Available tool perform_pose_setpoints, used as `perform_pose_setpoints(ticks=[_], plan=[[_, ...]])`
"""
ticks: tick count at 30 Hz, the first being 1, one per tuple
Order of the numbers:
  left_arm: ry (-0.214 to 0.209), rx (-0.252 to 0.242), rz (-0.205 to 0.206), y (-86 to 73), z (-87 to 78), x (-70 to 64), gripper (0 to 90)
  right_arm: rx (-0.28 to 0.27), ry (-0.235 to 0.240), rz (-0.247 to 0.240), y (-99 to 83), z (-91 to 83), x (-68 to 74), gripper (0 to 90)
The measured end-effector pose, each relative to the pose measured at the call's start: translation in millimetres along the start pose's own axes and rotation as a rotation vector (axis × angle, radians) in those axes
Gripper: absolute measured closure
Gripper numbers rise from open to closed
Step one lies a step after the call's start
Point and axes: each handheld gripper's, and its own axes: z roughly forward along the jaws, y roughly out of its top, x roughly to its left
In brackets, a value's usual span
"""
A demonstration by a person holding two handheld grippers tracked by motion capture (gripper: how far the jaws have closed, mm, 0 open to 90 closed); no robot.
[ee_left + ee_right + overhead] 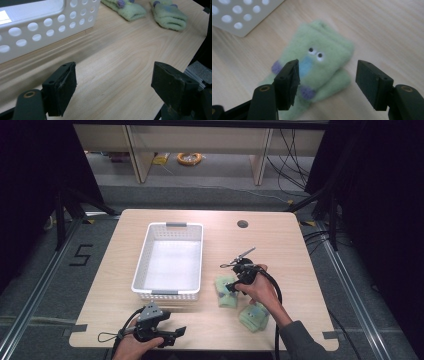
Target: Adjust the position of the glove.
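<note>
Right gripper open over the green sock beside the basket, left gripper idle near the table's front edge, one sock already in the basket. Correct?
Not quite: the white basket is empty in the high view. Both green socks lie on the table, one under the open right gripper, the second sock nearer the front edge. The left gripper idles, open.

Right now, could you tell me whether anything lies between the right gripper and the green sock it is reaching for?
Nothing visible does. The right gripper hovers open directly above the green sock, with only bare table around it; the white basket sits off to the side.
</note>
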Motion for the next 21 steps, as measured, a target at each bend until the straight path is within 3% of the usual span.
perform_pose_setpoints(ticks=[4,8,9,10,11,13,16,17,20,21], plan=[[-0.003,-0.007,-0.006,-0.1,0.1,-0.5,19.6,0.038,0.014,0.04,-5.9,1.3,7.6,37.6],[-0.004,-0.006,-0.006,0.0,0.0,-0.3,19.5,0.034,0.026,0.06,-9.6,3.7,7.8,39.5],[-0.004,-0.006,-0.006,0.0,0.1,-0.3,19.6,0.046,0.032,0.095,-10.9,4.8,9.8,40.0],[-0.004,-0.005,-0.006,0.0,0.1,-0.2,19.6,0.046,0.032,0.095,-10.9,4.8,9.8,40.0],[-0.002,-0.007,-0.008,0.0,0.3,-0.2,19.6,0.016,0.059,0.065,-11.2,4.5,13.0,39.9],[0.0,-0.004,-0.004,0.0,0.1,0.2,19.5,0.01,0.055,0.07,-10.9,3.9,16.3,39.7],[-0.001,-0.003,-0.003,0.0,0.0,0.2,19.6,0.032,0.041,0.09,-8.7,2.6,25.6,39.4],[-0.003,-0.006,-0.006,0.0,0.2,-0.1,19.5,0.023,0.034,0.058,-7.8,4.4,25.2,39.4],[-0.006,-0.006,-0.007,0.1,-0.4,-0.2,19.5,0.048,-0.006,0.056,-6.8,8.4,30.1,40.0],[-0.001,-0.007,-0.007,0.1,-0.7,-0.3,19.6,0.051,-0.015,0.035,-7.1,10.6,30.4,39.7]])
